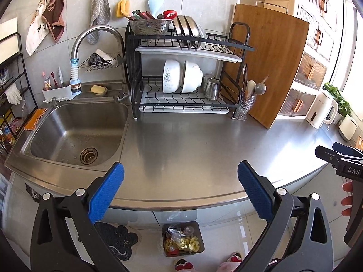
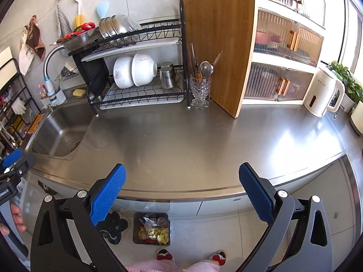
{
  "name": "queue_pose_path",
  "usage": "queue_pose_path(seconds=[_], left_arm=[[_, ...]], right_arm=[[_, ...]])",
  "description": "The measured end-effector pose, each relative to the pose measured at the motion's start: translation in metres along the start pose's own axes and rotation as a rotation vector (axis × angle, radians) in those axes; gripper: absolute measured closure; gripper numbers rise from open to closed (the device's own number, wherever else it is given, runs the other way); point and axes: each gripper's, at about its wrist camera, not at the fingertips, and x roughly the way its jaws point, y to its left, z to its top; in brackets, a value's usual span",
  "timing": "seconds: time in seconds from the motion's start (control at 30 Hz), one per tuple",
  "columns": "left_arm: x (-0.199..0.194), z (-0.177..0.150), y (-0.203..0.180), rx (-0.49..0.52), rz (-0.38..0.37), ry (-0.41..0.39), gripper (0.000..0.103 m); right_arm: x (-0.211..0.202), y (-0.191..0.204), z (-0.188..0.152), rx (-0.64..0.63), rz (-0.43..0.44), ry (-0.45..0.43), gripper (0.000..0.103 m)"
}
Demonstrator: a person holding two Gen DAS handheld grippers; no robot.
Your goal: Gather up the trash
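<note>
A dark square trash bin (image 1: 182,239) stands on the floor below the counter's front edge, holding yellow crumpled wrappers, clear plastic and red scraps; the right wrist view shows the same trash bin (image 2: 151,229). My left gripper (image 1: 180,192) hangs open above the steel counter (image 1: 192,145), nothing between its blue pads. My right gripper (image 2: 182,192) is open too, held over the counter (image 2: 204,136) near its front edge, nothing in it. In the left wrist view the right gripper (image 1: 338,156) shows at the far right.
A sink (image 1: 74,133) lies at the left with a curved tap (image 1: 95,36). A two-tier dish rack (image 1: 186,68) with bowls, a utensil glass (image 1: 246,104), a leaning wooden board (image 1: 270,63) and a white kettle (image 2: 322,90) line the back wall. A dark mat (image 1: 118,240) and slippered feet (image 2: 190,255) are on the floor.
</note>
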Motion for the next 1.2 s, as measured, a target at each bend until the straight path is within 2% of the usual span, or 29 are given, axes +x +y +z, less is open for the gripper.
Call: queue_pose_path(seconds=[1.2], left_arm=[[0.0005,0.0086,-0.0019,0.011,0.033,-0.014,0.008]], right_arm=[[0.0054,0.0025,0.0050,-0.003,0.025,0.006,0.003]])
